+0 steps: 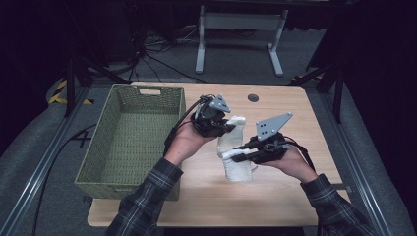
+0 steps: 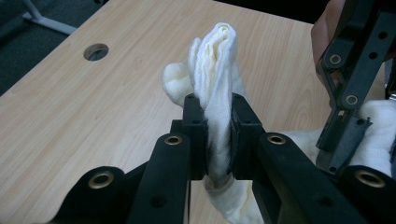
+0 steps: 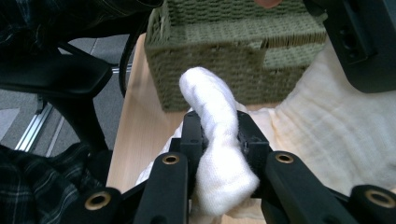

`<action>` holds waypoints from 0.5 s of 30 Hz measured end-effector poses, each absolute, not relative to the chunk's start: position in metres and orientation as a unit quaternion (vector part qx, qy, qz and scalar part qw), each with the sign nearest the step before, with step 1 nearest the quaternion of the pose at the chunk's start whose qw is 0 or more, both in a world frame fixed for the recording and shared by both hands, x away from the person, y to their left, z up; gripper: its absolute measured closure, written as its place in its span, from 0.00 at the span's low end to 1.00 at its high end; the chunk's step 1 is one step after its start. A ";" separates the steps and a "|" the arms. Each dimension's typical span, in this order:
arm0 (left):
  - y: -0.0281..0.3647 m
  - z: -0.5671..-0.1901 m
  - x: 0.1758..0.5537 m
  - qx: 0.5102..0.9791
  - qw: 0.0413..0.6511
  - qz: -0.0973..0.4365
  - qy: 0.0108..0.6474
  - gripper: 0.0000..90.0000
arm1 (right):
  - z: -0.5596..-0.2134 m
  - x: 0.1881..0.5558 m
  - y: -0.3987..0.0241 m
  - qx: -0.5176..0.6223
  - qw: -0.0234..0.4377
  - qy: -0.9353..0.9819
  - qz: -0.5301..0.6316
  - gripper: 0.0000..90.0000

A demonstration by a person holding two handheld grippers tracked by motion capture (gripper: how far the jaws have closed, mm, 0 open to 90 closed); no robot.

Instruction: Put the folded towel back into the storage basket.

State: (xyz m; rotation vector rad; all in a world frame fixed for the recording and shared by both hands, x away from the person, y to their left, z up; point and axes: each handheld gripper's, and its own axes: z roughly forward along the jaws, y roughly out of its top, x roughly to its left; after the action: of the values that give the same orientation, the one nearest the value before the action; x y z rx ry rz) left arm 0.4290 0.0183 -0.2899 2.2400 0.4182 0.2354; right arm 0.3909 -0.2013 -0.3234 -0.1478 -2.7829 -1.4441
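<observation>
A white cloth (image 1: 236, 153) hangs above the wooden table (image 1: 275, 206), held between both hands. My left gripper (image 1: 227, 127) is shut on the cloth's upper far part; in the left gripper view a bunched fold of cloth (image 2: 215, 88) is pinched between the jaws. My right gripper (image 1: 227, 154) is shut on a nearer, lower edge of the cloth; in the right gripper view a rounded white fold (image 3: 215, 135) bulges up between the jaws. The cloth's lower end droops toward the tabletop. The right gripper's linkage (image 2: 355, 70) appears at the right of the left gripper view.
A green woven basket (image 1: 96, 162), empty inside, stands on the left part of the table beside the left hand; it also shows in the right gripper view (image 3: 210, 70). A round cable hole (image 1: 253, 98) lies near the table's far edge. White table legs (image 1: 200, 49) stand beyond on the floor.
</observation>
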 end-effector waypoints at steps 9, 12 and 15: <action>0.061 -0.276 0.436 0.886 0.418 0.107 0.170 0.89 | -0.307 0.403 -0.164 -0.040 -0.002 -0.882 -0.470 0.86; 0.075 -0.273 0.437 0.885 0.420 0.113 0.170 0.89 | -0.301 0.406 -0.150 -0.037 -0.005 -0.882 -0.471 0.86; 0.084 -0.271 0.438 0.882 0.424 0.116 0.172 0.89 | -0.298 0.408 -0.142 -0.038 -0.005 -0.880 -0.473 0.86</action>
State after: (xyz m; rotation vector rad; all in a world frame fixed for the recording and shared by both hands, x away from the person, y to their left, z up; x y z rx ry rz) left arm 0.4376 0.0844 -0.2709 2.2061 0.4293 0.2915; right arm 0.4080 -0.1419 -0.2982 -0.1204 -2.7742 -1.4893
